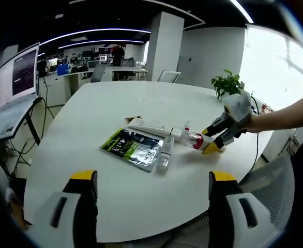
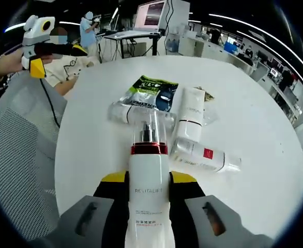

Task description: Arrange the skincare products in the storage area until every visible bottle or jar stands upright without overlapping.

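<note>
right gripper [image 2: 147,181] clamped on white bottle [image 2: 148,199], lying flat on round table [image 2: 255,134] | left gripper [image 1: 149,181] wide apart, nothing held | green pouch [image 1: 132,146] flat beside

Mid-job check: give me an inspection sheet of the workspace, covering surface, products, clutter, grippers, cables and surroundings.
Surface: round white table, mostly bare.
Job's things: white pump bottle with red band and clear cap, lying between the right gripper's jaws; white tube, boxed bottle and small clear bottle all lying flat, none upright.
Clutter: green-and-black foil pouch lying against the products; potted plant at the far edge.
Grippers: left gripper open, held off the pile; right gripper shut on the pump bottle.
Cables: black cables beside the laptop stand.
Surroundings: open office, mesh chair, people in the background.
</note>
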Demonstrator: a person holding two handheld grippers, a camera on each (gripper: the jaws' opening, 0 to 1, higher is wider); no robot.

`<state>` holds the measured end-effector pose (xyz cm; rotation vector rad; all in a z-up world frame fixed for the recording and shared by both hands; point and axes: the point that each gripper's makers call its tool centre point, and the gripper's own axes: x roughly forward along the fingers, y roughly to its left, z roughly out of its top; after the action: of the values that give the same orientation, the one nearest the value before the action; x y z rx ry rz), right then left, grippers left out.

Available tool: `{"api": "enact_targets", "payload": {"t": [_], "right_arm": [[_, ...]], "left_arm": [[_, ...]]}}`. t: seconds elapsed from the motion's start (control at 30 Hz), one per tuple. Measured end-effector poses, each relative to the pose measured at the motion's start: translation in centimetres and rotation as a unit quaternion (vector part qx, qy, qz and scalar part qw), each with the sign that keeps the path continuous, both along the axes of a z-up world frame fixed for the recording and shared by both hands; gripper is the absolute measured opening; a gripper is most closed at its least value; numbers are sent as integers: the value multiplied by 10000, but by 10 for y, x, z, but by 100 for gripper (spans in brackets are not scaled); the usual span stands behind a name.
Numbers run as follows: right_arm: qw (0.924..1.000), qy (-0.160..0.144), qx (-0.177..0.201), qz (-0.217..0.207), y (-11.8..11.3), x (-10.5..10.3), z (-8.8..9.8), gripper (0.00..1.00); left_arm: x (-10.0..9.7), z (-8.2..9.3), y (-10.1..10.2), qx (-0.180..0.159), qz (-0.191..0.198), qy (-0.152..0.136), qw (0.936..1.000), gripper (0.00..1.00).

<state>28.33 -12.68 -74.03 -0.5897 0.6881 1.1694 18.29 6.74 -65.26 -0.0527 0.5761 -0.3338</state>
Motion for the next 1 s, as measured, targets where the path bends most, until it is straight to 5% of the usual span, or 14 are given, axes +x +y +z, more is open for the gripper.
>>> {"api": "enact_targets", "payload": {"t": [0.17,0.57,1.0], "right_arm": [[9996,-41,243,-171,2,-5,10,28],[9962,-163,720,-468,7,-22,31,28],[9865,-335,1345,-871,22,-34,64,28]], "left_arm": [[-3,-4,-9,433,-286,23,9987,81],[-4,-6,-16,608,-540,116,9966,83],[17,22,-57,-545,-486,-80,9973,82]]}}
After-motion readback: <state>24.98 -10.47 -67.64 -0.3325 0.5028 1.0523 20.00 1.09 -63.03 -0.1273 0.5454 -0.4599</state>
